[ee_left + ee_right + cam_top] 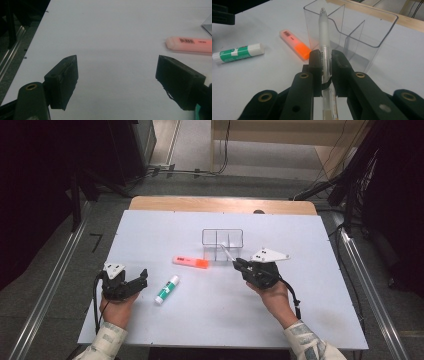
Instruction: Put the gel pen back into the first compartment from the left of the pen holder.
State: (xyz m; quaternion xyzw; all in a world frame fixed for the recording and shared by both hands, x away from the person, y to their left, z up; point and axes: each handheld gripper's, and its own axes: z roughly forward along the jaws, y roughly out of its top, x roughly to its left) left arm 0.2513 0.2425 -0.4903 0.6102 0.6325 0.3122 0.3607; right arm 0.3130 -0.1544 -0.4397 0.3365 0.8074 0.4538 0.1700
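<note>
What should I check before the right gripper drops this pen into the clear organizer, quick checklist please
1. Right gripper clamped on the pen: ok.
2. Pen aimed at the clear organizer: ok, tip near its front wall.
3. Compartments free of clutter: ok, nothing visible inside.
4. Highlighter and glue stick off the path: ok, both lie left.
5. Left gripper out of the way: ok, open, apart.
6. Tip above the rim: cannot tell.

Left tongs (141,279) gaping and low, right tongs (239,264) pinched closed, raised, angled forward.
</note>
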